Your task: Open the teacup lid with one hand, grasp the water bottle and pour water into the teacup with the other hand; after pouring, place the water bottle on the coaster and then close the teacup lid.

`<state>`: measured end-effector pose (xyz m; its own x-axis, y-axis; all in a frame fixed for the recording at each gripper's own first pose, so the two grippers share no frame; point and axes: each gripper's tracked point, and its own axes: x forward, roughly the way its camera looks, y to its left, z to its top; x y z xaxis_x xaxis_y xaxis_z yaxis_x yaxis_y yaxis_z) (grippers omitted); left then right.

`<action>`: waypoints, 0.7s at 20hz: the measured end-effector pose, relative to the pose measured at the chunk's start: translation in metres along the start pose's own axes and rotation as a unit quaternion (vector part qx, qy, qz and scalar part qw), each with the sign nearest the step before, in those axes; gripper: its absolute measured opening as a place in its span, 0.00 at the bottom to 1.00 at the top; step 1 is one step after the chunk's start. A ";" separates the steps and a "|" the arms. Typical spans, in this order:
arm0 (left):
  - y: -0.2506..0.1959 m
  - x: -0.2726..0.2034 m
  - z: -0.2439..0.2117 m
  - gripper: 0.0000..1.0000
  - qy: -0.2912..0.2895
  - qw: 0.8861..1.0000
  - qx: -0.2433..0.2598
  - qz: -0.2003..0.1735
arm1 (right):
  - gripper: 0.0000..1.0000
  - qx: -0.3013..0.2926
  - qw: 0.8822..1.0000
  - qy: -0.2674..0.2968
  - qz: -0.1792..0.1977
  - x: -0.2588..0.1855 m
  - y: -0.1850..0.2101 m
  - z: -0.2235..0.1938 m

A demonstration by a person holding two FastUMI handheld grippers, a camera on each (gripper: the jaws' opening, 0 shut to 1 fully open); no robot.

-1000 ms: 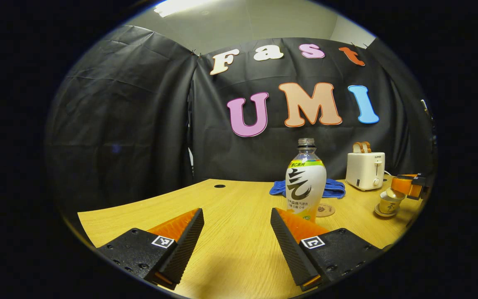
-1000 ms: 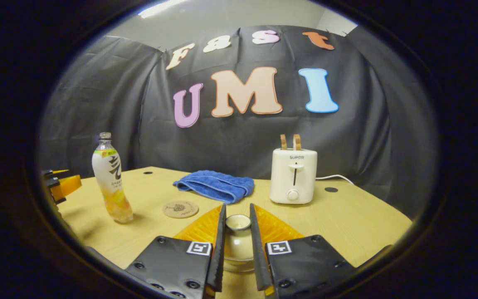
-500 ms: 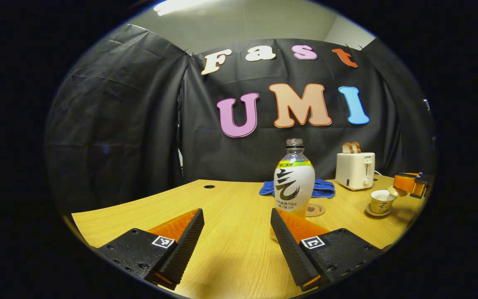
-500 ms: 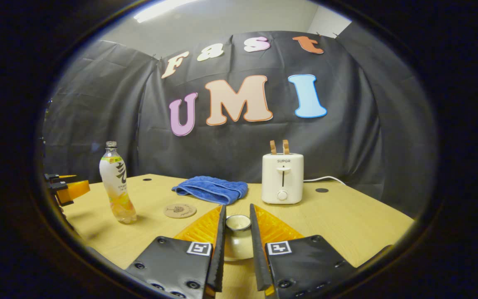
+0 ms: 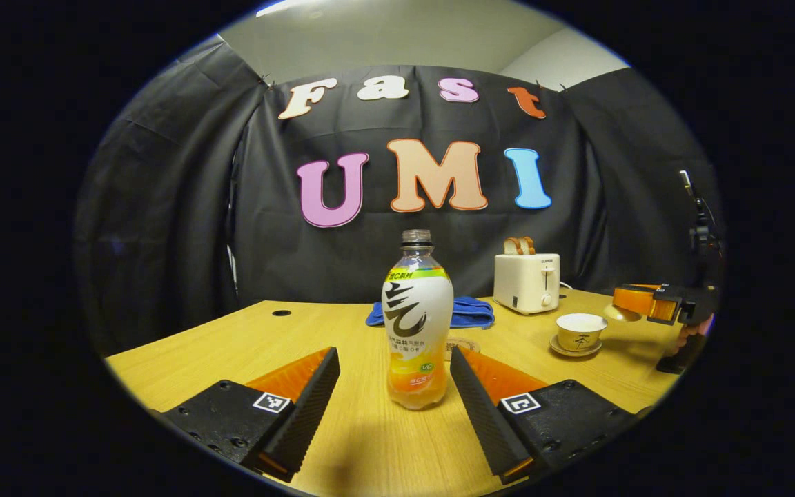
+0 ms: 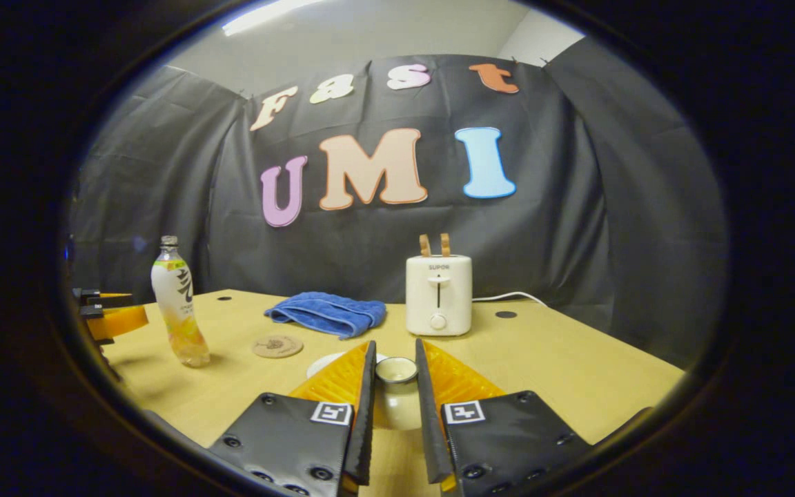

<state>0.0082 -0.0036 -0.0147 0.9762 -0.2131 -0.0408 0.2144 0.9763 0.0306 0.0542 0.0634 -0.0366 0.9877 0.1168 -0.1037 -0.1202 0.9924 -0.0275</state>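
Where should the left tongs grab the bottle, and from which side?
Grip the bottle on its labelled body, probably just below the widest bulge where it narrows a little. Come in level from the front, as the left tongs now face it: it stands upright on the table, roughly centred ahead of the open fingers. Avoid the slim uncapped neck; a low grip should steady the pour.

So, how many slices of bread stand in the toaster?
2. Both slices stand upright, side by side, in the top of the toaster at the back of the table: one on the left, the other on the right.
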 end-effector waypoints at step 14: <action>-0.013 0.080 -0.023 0.87 0.067 0.998 -0.002 -0.012 | 0.34 0.000 1.000 0.001 -0.005 -0.008 -0.012 0.000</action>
<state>0.0825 -0.0326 -0.0409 0.9573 -0.2298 -0.1754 0.2375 0.9711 0.0242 0.0479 0.0502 -0.0355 0.9888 0.1064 -0.1049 -0.1098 0.9936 -0.0279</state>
